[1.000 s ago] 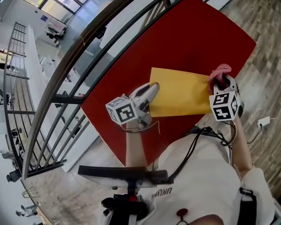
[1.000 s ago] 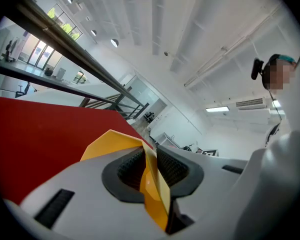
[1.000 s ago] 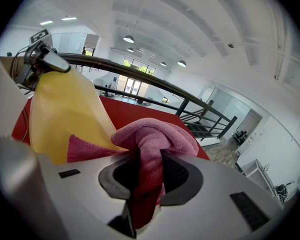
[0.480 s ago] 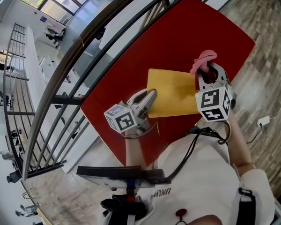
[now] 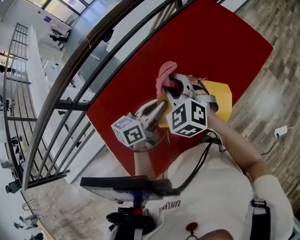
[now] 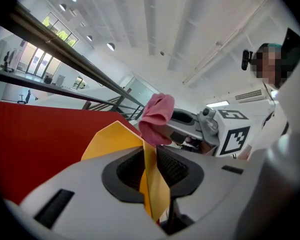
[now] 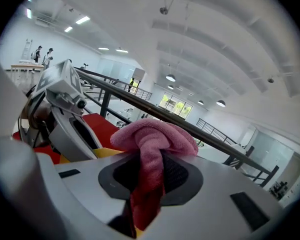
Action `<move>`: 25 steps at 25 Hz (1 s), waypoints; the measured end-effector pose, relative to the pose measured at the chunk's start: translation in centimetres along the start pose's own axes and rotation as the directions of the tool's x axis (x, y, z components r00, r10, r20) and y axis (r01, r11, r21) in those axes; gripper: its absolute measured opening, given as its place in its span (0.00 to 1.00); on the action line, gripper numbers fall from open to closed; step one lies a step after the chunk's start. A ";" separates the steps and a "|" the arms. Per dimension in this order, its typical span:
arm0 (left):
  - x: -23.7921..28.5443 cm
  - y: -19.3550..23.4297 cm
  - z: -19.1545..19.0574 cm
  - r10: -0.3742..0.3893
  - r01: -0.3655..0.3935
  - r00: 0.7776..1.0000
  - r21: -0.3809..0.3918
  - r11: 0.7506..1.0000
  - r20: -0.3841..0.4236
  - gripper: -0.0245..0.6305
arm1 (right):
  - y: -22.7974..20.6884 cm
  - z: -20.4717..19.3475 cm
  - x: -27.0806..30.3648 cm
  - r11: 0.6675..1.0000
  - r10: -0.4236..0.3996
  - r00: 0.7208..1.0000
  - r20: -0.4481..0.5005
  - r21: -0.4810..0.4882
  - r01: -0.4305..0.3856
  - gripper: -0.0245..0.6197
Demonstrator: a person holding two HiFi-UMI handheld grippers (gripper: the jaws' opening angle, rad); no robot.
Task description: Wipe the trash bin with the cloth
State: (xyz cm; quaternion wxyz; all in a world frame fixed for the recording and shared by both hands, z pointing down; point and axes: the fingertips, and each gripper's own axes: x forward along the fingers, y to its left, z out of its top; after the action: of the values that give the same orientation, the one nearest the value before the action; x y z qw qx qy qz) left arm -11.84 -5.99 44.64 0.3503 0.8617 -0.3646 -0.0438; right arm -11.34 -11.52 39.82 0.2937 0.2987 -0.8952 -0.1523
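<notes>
The right gripper [image 5: 174, 86], clamping the pink cloth [image 5: 165, 74] tight between its jaws, is sweeping across the yellow trash bin [image 5: 223, 102]. A second ago it was sitting at the bin's right edge, and now it is arriving at the left end, just beside the left gripper [image 5: 162, 106]; that gripper is pinching the bin's thin yellow wall and hardly shifting, steadying it against the stroke; the bin is lying by the near edge of the red surface [image 5: 210, 34], now mostly covered by the person's right forearm; judging from this, one wiping pass along the bin's face is ending, and further passes are probably still needed.
</notes>
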 end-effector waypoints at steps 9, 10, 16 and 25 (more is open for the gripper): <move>0.0 0.2 -0.3 -0.001 0.001 1.000 -0.007 1.000 0.013 0.15 | 2.4 -1.7 1.8 0.994 0.044 0.997 -0.069 -0.100 -0.051 0.18; -0.1 0.2 -0.3 0.000 0.000 1.000 -0.009 1.000 0.014 0.15 | 2.2 -1.9 1.8 0.995 0.044 0.996 -0.078 -0.090 -0.051 0.18; -0.3 0.2 -0.3 0.003 -0.002 1.000 -0.021 1.000 0.013 0.15 | 0.7 -4.4 0.7 0.999 0.030 0.991 -0.131 -0.017 -0.032 0.18; -0.5 0.1 -0.4 0.009 -0.009 1.000 -0.020 1.000 0.015 0.15 | -1.8 -8.7 -1.6 0.999 -0.022 0.978 -0.205 0.029 0.029 0.18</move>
State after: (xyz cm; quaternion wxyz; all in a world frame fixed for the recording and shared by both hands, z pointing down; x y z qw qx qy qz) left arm -12.19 -5.49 44.88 0.3563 0.8561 -0.3707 -0.0526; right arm -4.14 -12.71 45.09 0.3776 0.3289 -0.8586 -0.1101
